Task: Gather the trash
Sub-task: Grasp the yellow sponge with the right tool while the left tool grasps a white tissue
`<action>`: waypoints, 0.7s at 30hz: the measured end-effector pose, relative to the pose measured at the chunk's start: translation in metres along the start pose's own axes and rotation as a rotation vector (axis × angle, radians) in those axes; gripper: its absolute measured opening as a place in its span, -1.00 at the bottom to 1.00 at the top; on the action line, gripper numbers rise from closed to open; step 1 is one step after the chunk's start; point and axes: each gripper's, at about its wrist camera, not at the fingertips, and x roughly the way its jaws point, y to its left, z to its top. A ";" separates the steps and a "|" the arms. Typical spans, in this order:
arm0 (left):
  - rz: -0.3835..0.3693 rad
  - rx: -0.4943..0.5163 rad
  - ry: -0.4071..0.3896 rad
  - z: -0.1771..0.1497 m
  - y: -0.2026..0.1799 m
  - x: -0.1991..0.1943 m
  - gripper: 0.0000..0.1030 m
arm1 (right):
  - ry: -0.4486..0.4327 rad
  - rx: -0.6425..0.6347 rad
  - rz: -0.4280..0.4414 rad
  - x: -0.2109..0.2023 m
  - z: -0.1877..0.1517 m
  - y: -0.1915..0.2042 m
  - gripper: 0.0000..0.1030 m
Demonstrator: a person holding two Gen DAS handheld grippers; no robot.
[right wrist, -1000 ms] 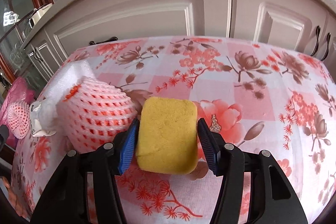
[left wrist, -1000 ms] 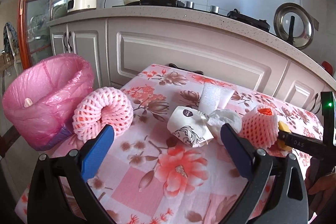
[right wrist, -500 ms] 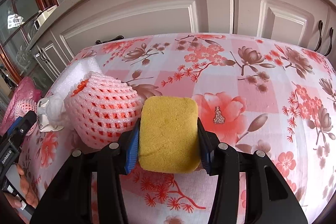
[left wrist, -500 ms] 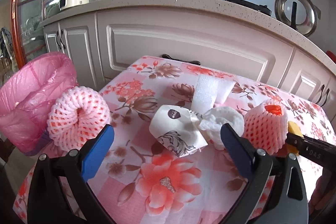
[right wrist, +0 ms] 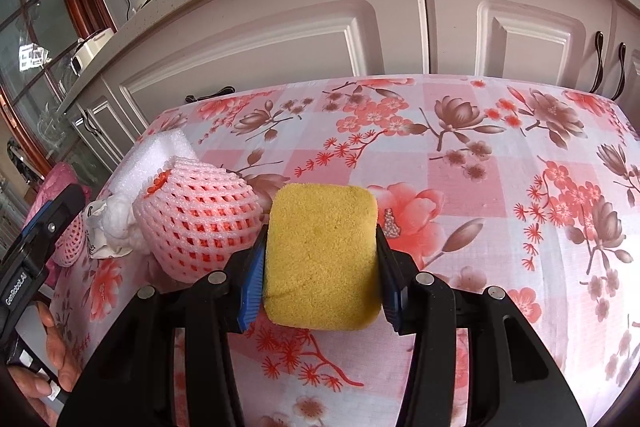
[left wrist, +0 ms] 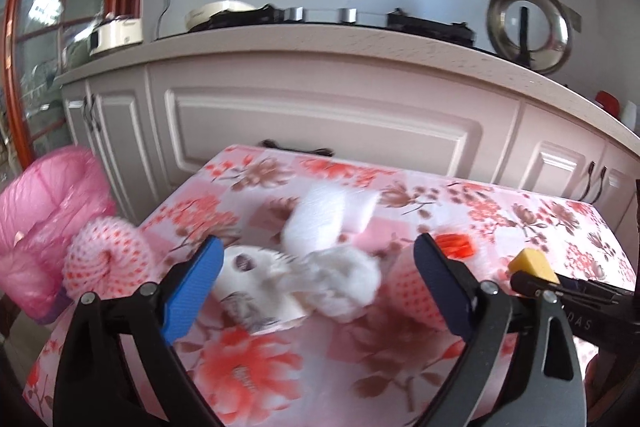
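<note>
Now pickup step: left gripper (left wrist: pixel 316 281) fingers closing, nothing pinched yet, crumpled white paper wad (left wrist: pixel 320 283) between them on floral tabletop (left wrist: pixel 520 219). Right gripper (right wrist: pixel 320 259) clenches yellow sponge block (right wrist: pixel 322 259). Next: pinch wad, carry left to pink-lined bin (left wrist: pixel 44 215).

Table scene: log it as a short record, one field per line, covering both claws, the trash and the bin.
left claw: empty, jaws closing, crumpled paper ahead
right claw: shut on yellow sponge
on table: pink foam net, white foam block, rolled foam net
bin: pink bag beside the table's left edge
</note>
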 end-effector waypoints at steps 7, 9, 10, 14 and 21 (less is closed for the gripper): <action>-0.013 0.065 0.056 -0.002 -0.031 0.026 0.42 | -0.009 0.023 0.024 -0.005 -0.004 -0.016 -0.11; -0.010 0.050 0.104 -0.007 -0.031 0.036 0.38 | -0.007 0.031 0.028 -0.006 -0.004 -0.018 -0.11; -0.014 0.043 0.111 -0.008 -0.030 0.038 0.37 | -0.008 0.033 0.032 -0.006 -0.004 -0.019 -0.11; -0.047 0.038 0.146 -0.012 -0.027 0.042 -0.43 | -0.013 0.036 0.038 -0.006 -0.003 -0.018 -0.11; -0.075 0.056 0.140 -0.017 -0.028 0.026 -1.00 | -0.031 0.013 0.051 -0.021 -0.004 -0.004 -0.11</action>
